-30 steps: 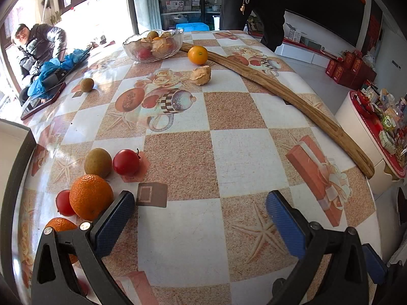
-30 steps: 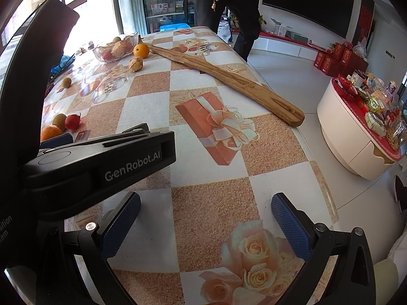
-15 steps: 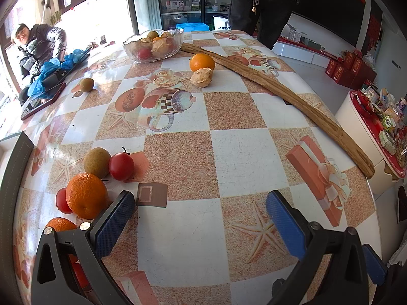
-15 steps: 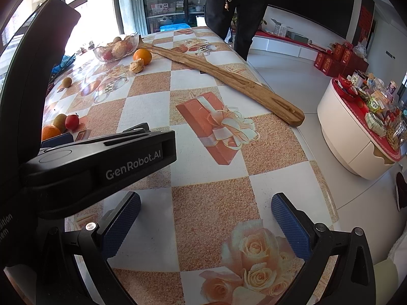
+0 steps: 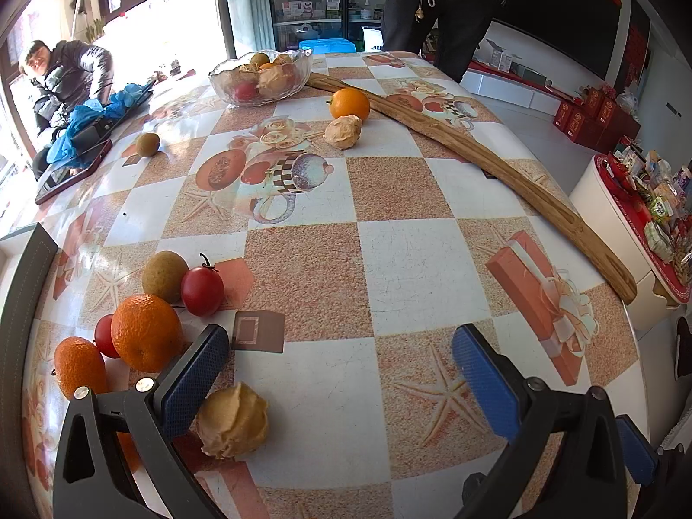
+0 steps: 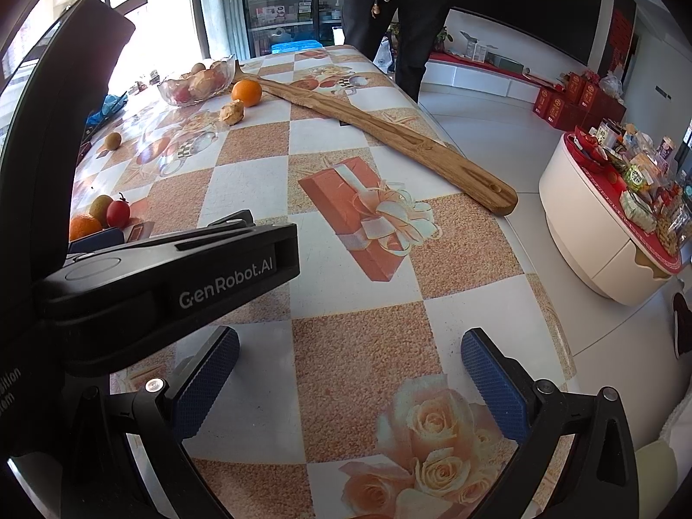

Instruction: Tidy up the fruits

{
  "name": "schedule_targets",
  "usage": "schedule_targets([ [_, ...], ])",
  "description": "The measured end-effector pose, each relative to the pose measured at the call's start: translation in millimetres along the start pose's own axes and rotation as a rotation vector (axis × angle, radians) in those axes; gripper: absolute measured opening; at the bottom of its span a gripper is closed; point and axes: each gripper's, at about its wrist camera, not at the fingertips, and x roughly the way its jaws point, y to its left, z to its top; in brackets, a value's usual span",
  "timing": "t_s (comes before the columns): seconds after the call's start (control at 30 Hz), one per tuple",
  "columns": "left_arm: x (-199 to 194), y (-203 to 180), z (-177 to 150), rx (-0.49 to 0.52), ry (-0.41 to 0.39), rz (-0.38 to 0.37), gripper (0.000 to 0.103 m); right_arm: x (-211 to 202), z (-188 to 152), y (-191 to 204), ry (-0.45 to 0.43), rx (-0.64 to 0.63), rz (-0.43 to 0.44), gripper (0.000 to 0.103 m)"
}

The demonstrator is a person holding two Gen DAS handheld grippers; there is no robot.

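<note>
Loose on the checked, picture-printed table (image 5: 406, 255) lie three round oranges, one far (image 5: 349, 104) and two near (image 5: 146, 332) (image 5: 79, 365), two red tomatoes (image 5: 202, 285) (image 5: 105, 341), two brown-green kiwi-like fruits (image 5: 165, 276) (image 5: 148, 144) and two beige, wrinkled, husk-like fruits (image 5: 344, 130) (image 5: 232, 420). There is one clear glass bowl (image 5: 298, 81) holding several more fruits, too heaped to count, and one long curved wooden board (image 5: 488, 160). Two dark tablet-like devices (image 5: 71, 171) (image 5: 125, 101) sit at the far left edge, and two people are in view, one seated (image 5: 60, 75) and one standing (image 5: 437, 8).

long wooden plank (image 5: 475, 155) lying across the checkered tablecloth (image 5: 402, 255); guy in black (image 5: 437, 8) standing behind; red tablet (image 5: 71, 173) at the left edge
</note>
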Motion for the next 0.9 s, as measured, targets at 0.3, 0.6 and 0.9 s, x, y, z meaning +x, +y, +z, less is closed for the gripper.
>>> schedule_targets([
  [0.3, 0, 0, 0, -0.001, 0.000, -0.001, 0.103, -6, -9, -13, 0.008, -0.038, 0.029, 0.103],
  [0.6, -65, 9, -5, 0.068, -0.163, 0.058, 0.103, -6, -10, -13, -0.003, -0.021, 0.018, 0.103],
  [0.9, -75, 117, -52, -0.156, 0.031, 0.058, 0.103, -6, -10, -14, -0.003, -0.021, 0.018, 0.103],
])
